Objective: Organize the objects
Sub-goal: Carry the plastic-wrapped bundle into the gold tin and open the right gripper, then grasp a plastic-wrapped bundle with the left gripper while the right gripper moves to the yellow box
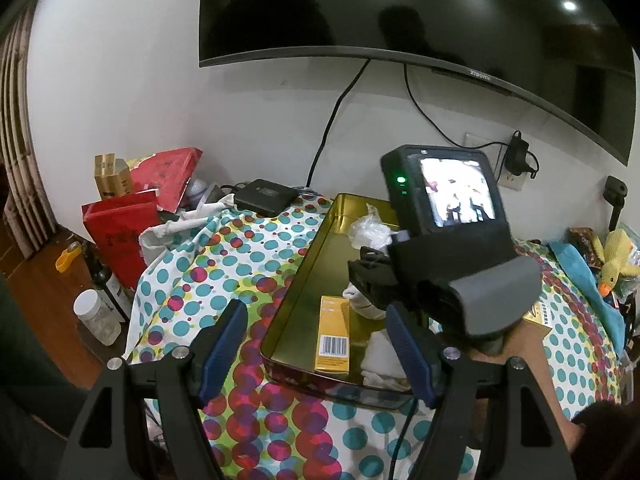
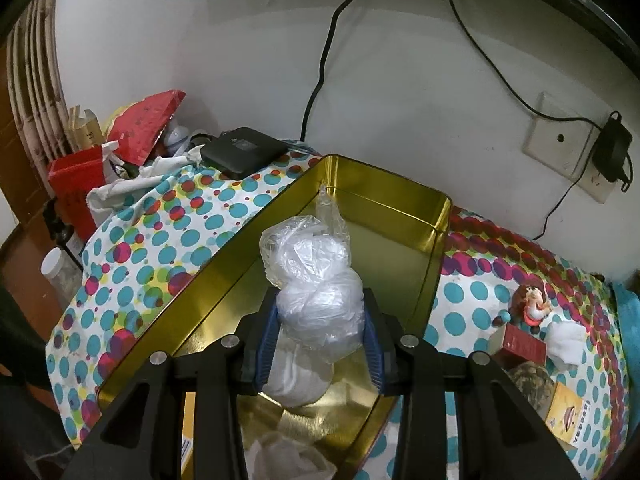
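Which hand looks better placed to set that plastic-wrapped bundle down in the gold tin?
Right. The right gripper holds the plastic-wrapped bundle over the gold tin; the left gripper is open and empty.

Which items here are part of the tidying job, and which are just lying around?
In the job:
gold tin
plastic-wrapped white bundle, clamped in the right claw
yellow box in the tin

Lying about:
black set-top box
red bags
duck toy
jar
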Action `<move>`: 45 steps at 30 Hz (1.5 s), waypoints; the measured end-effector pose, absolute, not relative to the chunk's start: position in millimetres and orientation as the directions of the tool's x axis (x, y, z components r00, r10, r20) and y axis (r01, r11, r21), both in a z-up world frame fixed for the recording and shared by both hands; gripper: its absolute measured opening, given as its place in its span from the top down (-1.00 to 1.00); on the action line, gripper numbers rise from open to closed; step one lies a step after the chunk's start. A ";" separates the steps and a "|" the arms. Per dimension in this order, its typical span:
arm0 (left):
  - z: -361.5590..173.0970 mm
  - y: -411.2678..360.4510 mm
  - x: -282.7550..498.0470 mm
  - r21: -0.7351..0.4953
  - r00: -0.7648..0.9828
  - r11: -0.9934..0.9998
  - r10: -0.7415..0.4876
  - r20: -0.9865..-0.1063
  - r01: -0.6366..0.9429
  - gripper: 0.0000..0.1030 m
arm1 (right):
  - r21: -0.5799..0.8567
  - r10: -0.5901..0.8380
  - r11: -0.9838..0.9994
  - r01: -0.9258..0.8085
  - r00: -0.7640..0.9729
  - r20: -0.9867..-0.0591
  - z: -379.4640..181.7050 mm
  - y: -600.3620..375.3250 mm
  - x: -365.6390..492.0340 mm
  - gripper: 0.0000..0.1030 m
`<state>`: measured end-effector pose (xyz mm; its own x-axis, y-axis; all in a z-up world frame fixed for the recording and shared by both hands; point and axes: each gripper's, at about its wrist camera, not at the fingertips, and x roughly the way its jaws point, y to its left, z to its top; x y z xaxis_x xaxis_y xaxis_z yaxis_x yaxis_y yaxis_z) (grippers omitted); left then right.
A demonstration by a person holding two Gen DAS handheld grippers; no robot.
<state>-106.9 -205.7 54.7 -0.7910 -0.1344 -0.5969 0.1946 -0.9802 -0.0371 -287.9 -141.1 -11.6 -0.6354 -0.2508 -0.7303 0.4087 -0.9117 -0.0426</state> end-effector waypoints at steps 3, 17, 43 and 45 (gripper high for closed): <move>56.9 -203.6 -105.5 -0.035 -0.798 -0.982 -0.128 -0.589 0.184 -0.43 | -0.044 -0.243 -0.914 0.404 -0.631 -0.737 -12.8 -144.3 -293.5 0.29; 49.4 -197.6 -109.7 -0.045 -0.790 -0.985 -0.104 -0.604 0.164 -0.43 | -0.102 -0.216 -0.913 0.395 -0.680 -0.701 -4.1 -151.8 -285.0 -0.96; -7.4 -67.7 -133.2 -0.019 -0.761 -0.985 0.147 -0.632 -0.174 -0.43 | 0.078 -0.121 -0.993 0.092 -0.719 -0.684 -54.4 139.5 -233.2 -1.00; -13.6 -54.7 -142.5 -0.016 -0.740 -0.980 0.160 -0.653 -0.198 -0.43 | 0.078 -0.106 -0.994 0.071 -0.716 -0.691 -58.7 154.6 -229.8 -1.00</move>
<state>-142.5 -54.7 -13.6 -0.7402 0.1600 -0.6530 -0.1980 -0.9801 -0.0156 -229.8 154.6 -58.7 -0.7155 -0.1057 -0.6906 0.0714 -0.9944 0.0781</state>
